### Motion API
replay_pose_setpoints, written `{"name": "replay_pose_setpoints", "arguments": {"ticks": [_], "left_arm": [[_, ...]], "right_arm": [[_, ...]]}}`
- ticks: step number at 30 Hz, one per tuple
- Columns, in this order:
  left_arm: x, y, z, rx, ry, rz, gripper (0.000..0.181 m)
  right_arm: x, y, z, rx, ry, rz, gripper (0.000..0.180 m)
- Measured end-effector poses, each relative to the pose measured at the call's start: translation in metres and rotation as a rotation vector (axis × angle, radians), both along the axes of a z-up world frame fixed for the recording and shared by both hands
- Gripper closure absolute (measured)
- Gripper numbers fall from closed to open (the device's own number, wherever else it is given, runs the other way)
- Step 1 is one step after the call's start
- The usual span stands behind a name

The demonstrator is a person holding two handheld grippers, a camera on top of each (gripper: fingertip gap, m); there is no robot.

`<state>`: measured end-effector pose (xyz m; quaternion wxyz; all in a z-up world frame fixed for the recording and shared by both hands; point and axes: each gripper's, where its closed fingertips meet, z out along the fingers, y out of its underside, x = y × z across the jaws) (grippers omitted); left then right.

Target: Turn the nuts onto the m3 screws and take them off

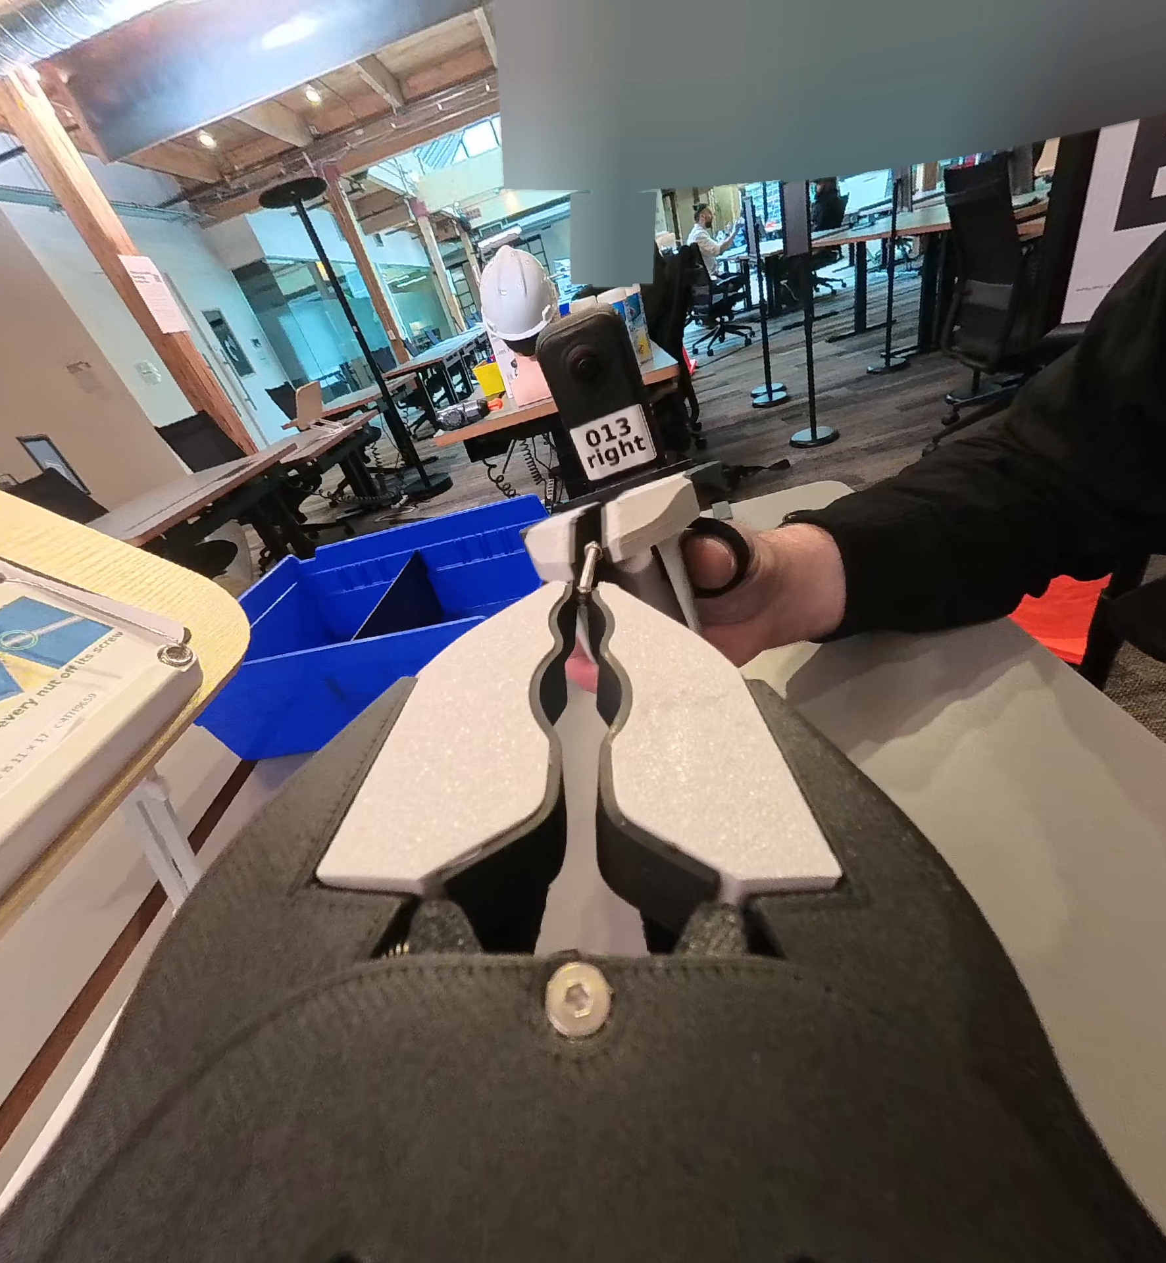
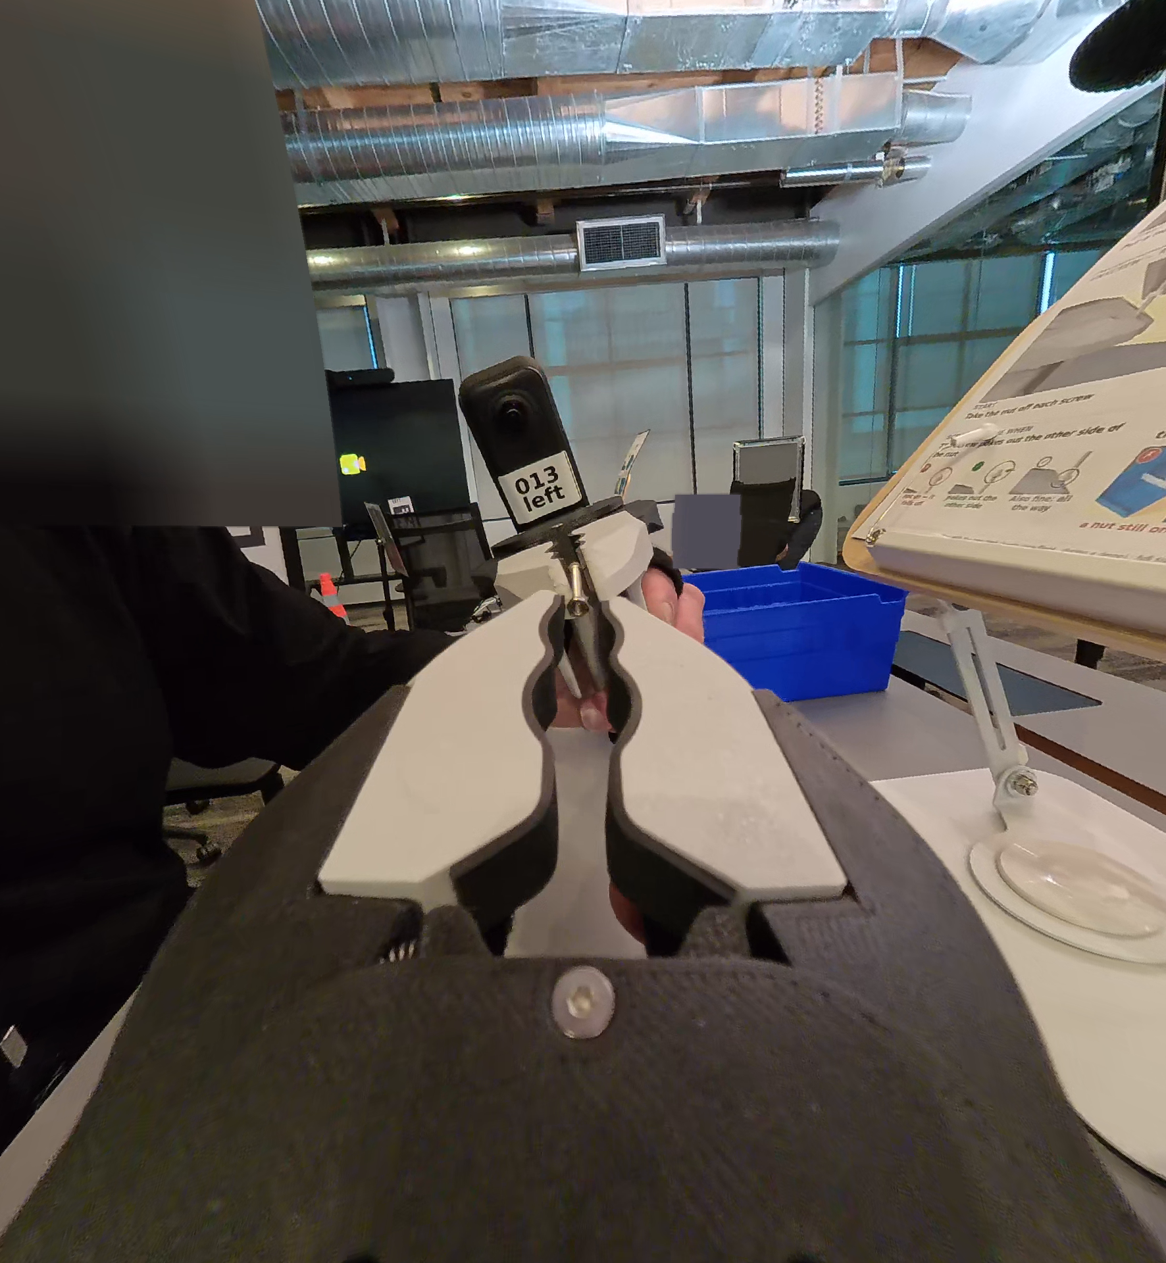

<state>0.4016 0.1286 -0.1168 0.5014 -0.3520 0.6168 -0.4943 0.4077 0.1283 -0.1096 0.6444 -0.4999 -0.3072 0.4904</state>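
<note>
A small silver screw point(image 1: 587, 568) spans the short gap between my two grippers, which face each other tip to tip in the air. My left gripper point(image 1: 580, 603) is shut on the screw's near end. My right gripper point(image 2: 576, 608) is shut on the other, wider end of the screw point(image 2: 575, 586). I cannot tell whether that wide part is the head or a nut. The right gripper also shows in the left wrist view point(image 1: 592, 540), held by a hand point(image 1: 772, 588). The left gripper shows in the right wrist view point(image 2: 570, 564).
A blue divided bin point(image 1: 375, 615) stands on the grey table point(image 1: 942, 717) beyond the grippers; it also shows in the right wrist view point(image 2: 799, 629). A tilted instruction board point(image 2: 1045, 444) stands on a suction-cup stand point(image 2: 1079, 888). A black sleeve point(image 2: 156, 649) reaches in.
</note>
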Motion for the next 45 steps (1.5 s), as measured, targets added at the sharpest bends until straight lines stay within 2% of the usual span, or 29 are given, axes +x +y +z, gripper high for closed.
{"name": "replay_pose_setpoints", "arguments": {"ticks": [12,14,17,21,23,25,34,40,45], "left_arm": [[0.001,0.001,-0.002,0.006,-0.006,0.007,0.177],[0.001,0.005,-0.002,0.015,-0.016,0.027,0.165],[-0.001,0.009,0.002,0.068,-0.045,0.066,0.159],[-0.001,0.003,0.003,0.202,-0.057,0.101,0.164],[-0.001,0.001,0.003,0.26,-0.068,0.122,0.172],[-0.001,0.001,0.003,0.272,-0.059,0.127,0.177],[0.0,0.001,0.002,0.263,-0.036,0.128,0.177],[-0.002,0.0,0.003,0.176,0.001,0.074,0.178],[-0.004,-0.003,0.006,-0.063,0.04,-0.056,0.178]], "right_arm": [[-0.001,-0.001,0.0,0.004,-0.004,-0.002,0.175],[0.001,0.0,0.001,-0.009,0.013,0.0,0.175],[0.004,0.001,0.001,-0.037,0.045,0.018,0.175],[0.002,0.004,-0.002,-0.085,0.075,0.049,0.175],[0.001,0.004,-0.004,-0.097,0.075,0.059,0.175],[0.0,0.003,-0.003,-0.101,0.083,0.071,0.175],[0.0,0.002,-0.003,-0.106,0.087,0.08,0.175],[-0.002,0.001,-0.004,-0.064,0.037,0.049,0.175],[-0.004,-0.003,-0.003,0.048,-0.089,-0.033,0.175]]}}
